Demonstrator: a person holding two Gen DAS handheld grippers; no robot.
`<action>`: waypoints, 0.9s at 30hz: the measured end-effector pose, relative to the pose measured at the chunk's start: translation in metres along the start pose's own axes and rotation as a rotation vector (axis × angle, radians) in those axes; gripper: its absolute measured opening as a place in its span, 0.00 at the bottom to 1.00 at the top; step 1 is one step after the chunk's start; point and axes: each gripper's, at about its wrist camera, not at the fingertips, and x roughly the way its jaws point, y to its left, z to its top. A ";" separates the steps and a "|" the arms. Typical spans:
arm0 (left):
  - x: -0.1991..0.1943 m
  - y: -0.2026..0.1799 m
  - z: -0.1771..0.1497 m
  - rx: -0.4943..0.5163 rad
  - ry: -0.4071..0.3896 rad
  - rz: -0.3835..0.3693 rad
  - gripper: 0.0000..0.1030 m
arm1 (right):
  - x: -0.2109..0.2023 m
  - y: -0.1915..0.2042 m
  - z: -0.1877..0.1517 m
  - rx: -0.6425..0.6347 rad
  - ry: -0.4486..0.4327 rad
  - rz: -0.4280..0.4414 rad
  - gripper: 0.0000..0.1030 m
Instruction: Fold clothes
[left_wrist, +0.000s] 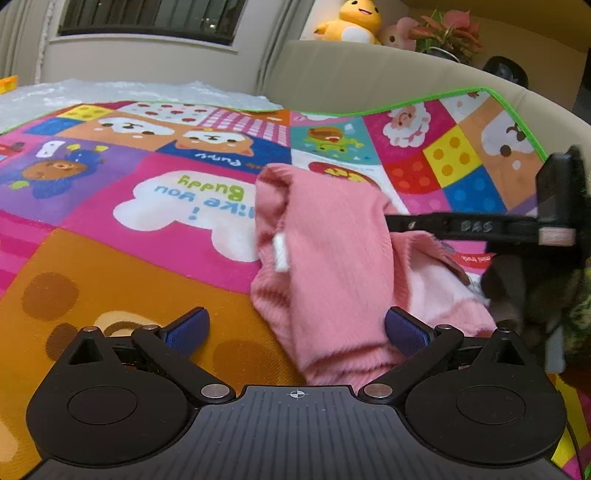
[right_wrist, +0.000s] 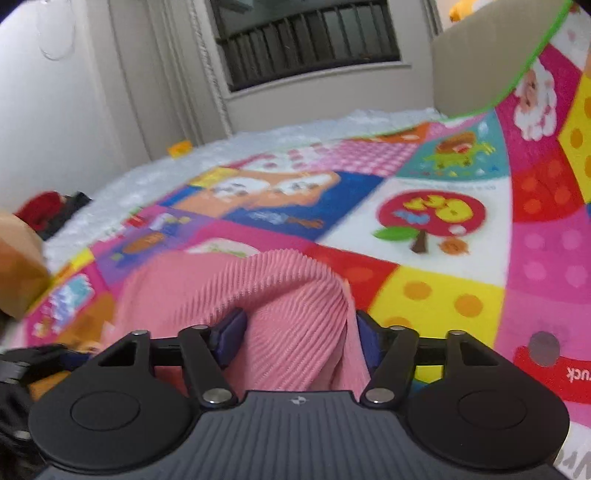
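Spreading wide, the left gripper (left_wrist: 295, 328) has its blue pads (left_wrist: 188, 328) well apart, one on either side of a pink knitted garment (left_wrist: 332, 251) that lies bunched between and just ahead of them; neither pad presses the cloth. Further ahead, a small white label (left_wrist: 280, 253) shows on a fold of the garment. To this gripper's right, the black frame of the other tool (left_wrist: 480, 225) reaches across over the pink cloth.

The right gripper (right_wrist: 295, 336) also has the garment (right_wrist: 280, 295) between its fingers (right_wrist: 231, 334), a ribbed fold humping up just ahead. The fingers stand partly apart with cloth filling the gap; whether they actually pinch it cannot be told.

Under both tools lies a bright cartoon play mat (left_wrist: 147, 206) with a green edge, spread over a white bedcover (right_wrist: 258, 133). Well beyond the left gripper, a beige headboard (left_wrist: 369, 70) carries a yellow plush duck (left_wrist: 351, 22) and a potted plant (left_wrist: 450, 33). Far ahead, a dark barred window (right_wrist: 310, 40) is set in the wall.
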 end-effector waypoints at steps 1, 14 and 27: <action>0.000 0.000 0.000 -0.001 -0.001 -0.002 1.00 | -0.001 -0.001 -0.001 -0.001 -0.003 -0.021 0.81; -0.034 0.019 -0.022 -0.123 -0.051 -0.169 1.00 | -0.060 0.076 -0.058 -0.432 -0.027 -0.093 0.95; -0.001 -0.011 0.065 -0.101 -0.132 -0.434 1.00 | -0.048 0.067 -0.078 -0.400 0.011 -0.115 1.00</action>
